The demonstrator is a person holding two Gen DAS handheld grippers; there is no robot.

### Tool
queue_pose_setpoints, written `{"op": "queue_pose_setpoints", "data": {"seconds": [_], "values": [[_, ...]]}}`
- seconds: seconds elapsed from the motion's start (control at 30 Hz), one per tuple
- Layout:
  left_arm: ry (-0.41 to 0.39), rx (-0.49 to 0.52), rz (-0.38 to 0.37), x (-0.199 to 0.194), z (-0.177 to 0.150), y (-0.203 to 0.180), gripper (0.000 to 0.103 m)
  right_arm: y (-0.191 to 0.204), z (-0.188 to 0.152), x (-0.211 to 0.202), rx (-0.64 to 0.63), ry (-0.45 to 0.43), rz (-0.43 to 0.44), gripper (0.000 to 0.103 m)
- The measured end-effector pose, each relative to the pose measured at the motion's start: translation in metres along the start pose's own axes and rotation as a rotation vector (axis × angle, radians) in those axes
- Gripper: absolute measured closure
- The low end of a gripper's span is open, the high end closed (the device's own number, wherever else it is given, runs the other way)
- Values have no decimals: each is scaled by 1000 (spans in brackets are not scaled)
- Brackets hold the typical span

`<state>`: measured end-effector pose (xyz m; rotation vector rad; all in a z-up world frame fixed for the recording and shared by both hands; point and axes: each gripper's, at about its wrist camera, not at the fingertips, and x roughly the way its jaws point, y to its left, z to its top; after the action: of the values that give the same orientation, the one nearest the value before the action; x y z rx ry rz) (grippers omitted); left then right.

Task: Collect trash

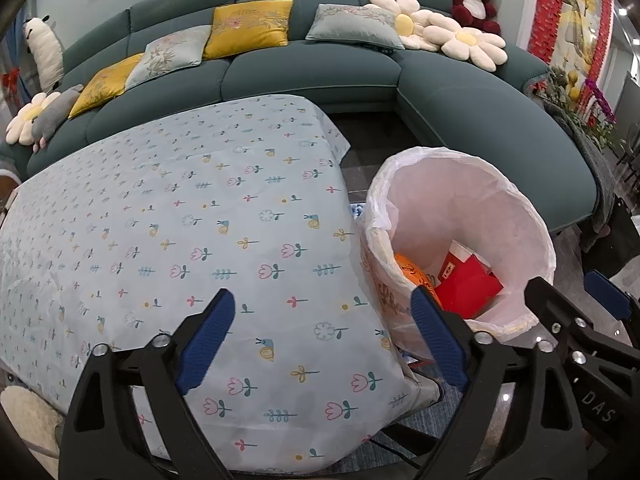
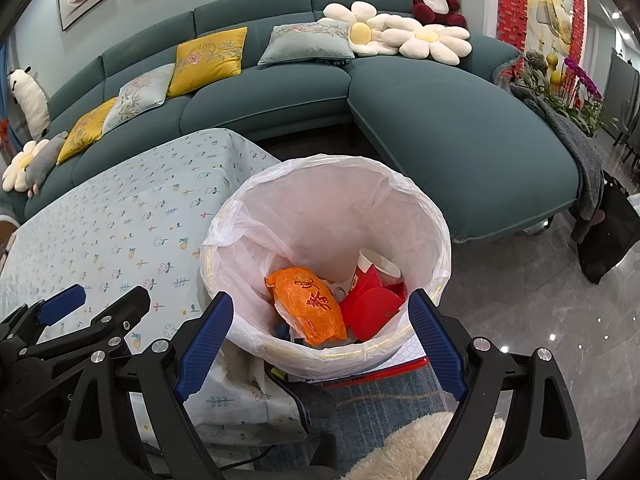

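Both claws apart, nothing between the pads. Left claw [image 1: 324, 340] hangs over the near right corner of the surface [image 1: 168, 216], which is covered by a pale blue cloth printed with tulips, snails and leaf sprigs; cloth top is bare. Right claw [image 2: 320, 340] hangs over the near rim of the trash bin [image 2: 436, 216], pointing down into it. Bin stands on the floor just beside the surface's right edge, white liner bag [image 2: 236, 224] folded over the rim; cloth overhang touches or nearly touches the bin wall, can't tell which. Trash is inside the bin: orange plastic bag [image 2: 308, 304] with red characters, not readable; red carton [image 2: 372, 304] folded open; white paper cup [image 2: 380, 264] tilted against the back of it. Open room: bin mouth is wide and unobstructed; grey glossy floor [image 2: 540, 300] right of the bin is free up to the teal sofa [image 2: 460, 132], whose chaise end sits well behind the bin. Blue rug [image 2: 372, 408] under the bin's near side, cream fluffy item at the bottom edge. Writing: "DAS" on the right claw's body in the left wrist view; cursive script on the bin's outer wall, partly hidden, unreadable. The two claws sit side by side, close, not touching.
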<state>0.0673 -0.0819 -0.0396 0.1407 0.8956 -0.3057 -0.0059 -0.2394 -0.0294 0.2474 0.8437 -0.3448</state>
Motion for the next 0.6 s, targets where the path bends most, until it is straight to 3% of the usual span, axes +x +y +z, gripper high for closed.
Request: {"op": "queue_pose_setpoints", "data": {"seconds": [0.6], "values": [[1,8,-17,1,-1,0,12,-2,2,-2,10,1,-5,18]]}}
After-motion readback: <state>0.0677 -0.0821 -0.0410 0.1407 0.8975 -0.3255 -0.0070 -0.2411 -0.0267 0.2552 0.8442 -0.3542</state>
